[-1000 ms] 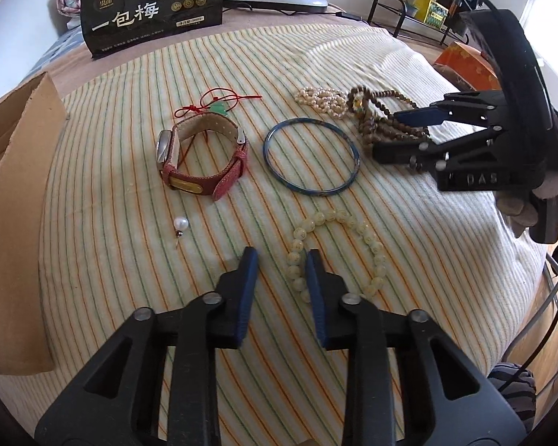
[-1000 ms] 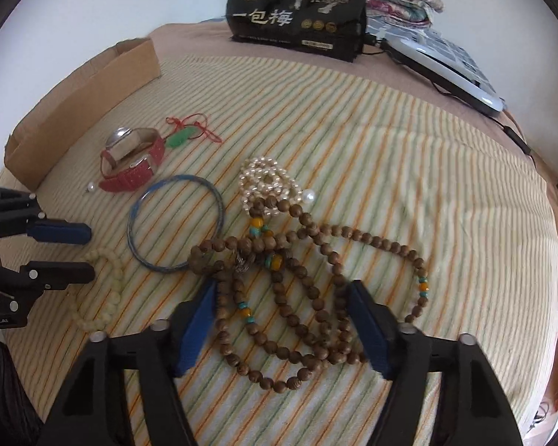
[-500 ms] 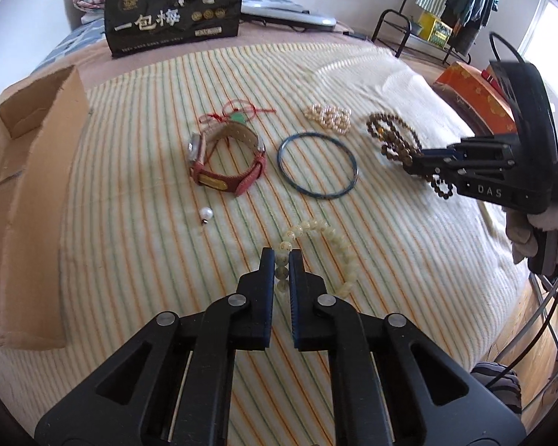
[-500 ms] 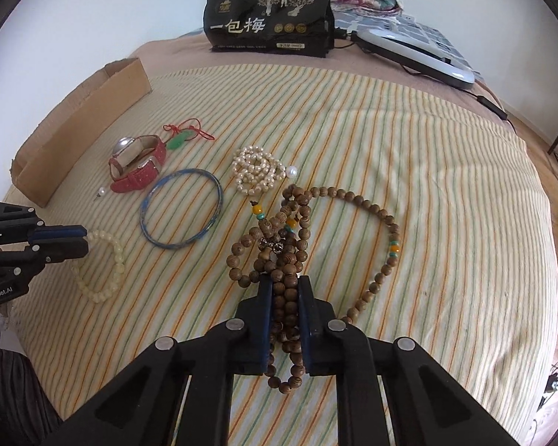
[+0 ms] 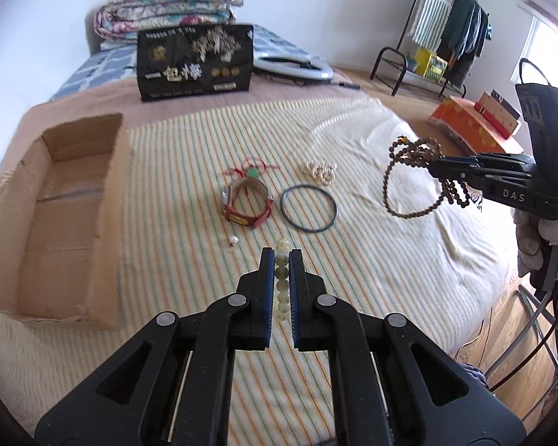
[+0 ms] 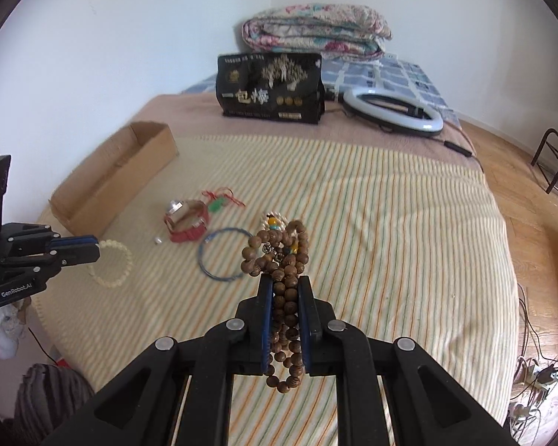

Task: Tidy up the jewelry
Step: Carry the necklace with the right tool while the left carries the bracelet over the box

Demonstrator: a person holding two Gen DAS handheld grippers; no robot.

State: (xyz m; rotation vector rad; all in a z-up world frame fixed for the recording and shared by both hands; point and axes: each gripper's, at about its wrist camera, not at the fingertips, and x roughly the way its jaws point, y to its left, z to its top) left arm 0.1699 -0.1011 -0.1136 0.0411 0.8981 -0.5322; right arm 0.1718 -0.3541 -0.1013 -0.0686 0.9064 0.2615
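The left tool (image 5: 282, 260) is gripping one pale bead bracelet (image 5: 282, 282) between closed jaws, above the striped blanket (image 5: 372, 278). The right tool (image 6: 284, 297) is gripping one brown wooden bead necklace (image 6: 279, 256), its loops hanging clear of the blanket.

Landmark: the blue bangle (image 5: 308, 208). Four loose items are lying around it:
- one red-strapped watch (image 5: 246, 200), just beside it on the box side;
- one red cord with a green pendant (image 5: 252, 171), beyond the watch;
- one pearl cluster (image 5: 320, 171), just beyond the bangle;
- one single pearl (image 5: 233, 241), nearer the left tool.

One open cardboard box (image 5: 55, 219) is sitting well apart from the bangle, past the watch. Nothing is lying between it and the left tool.

One black bag (image 6: 271, 89) with Chinese lettering is standing far beyond the bangle, beside one ring light (image 6: 392, 111) and one folded quilt (image 6: 316, 31).

Readable markings: "DAS" on the right tool, "GenRobot.AI" on the left tool.
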